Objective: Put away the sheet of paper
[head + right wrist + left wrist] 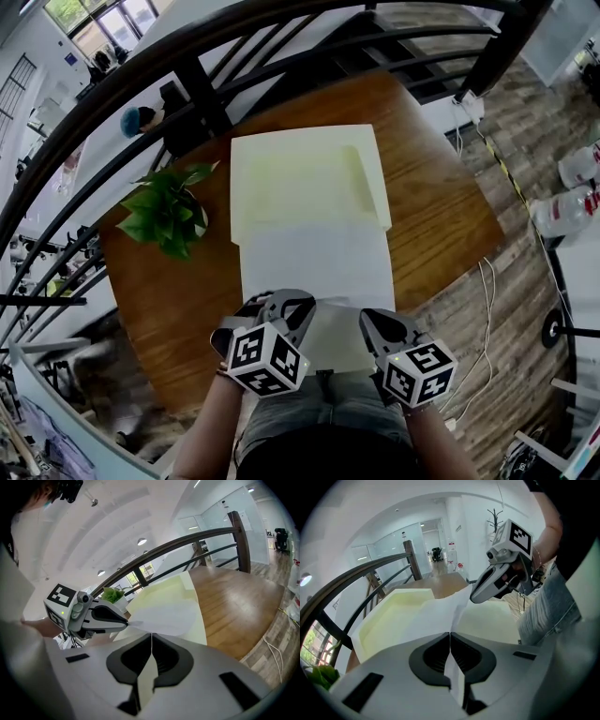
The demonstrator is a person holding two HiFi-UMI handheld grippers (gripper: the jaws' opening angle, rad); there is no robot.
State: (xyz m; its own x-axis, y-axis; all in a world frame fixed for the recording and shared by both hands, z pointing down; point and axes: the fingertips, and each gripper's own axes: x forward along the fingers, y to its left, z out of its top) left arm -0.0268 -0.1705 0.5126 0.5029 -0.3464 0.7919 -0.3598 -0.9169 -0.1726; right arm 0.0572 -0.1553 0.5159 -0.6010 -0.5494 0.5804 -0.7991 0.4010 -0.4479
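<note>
White sheet (314, 267) clamped in left tool (292, 302), right tool (373, 321) | cream folder (305, 178) beyond | plant (169, 211) beside

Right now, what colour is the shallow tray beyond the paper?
Pale yellow; the tray shows best in the head view.

paper (314, 262) on table (441, 216), plant (169, 211) to left

Your sheet of paper (314, 267) reads as thin, smooth, matt white stock. The pale yellow tray (305, 178) is matt too, card or foam, can't tell. The table (441, 206) is warm wood with a soft sheen. Your left gripper (450, 634) and right gripper (151, 635) are matt grey plastic with ribbed black pads (433, 656).
</note>
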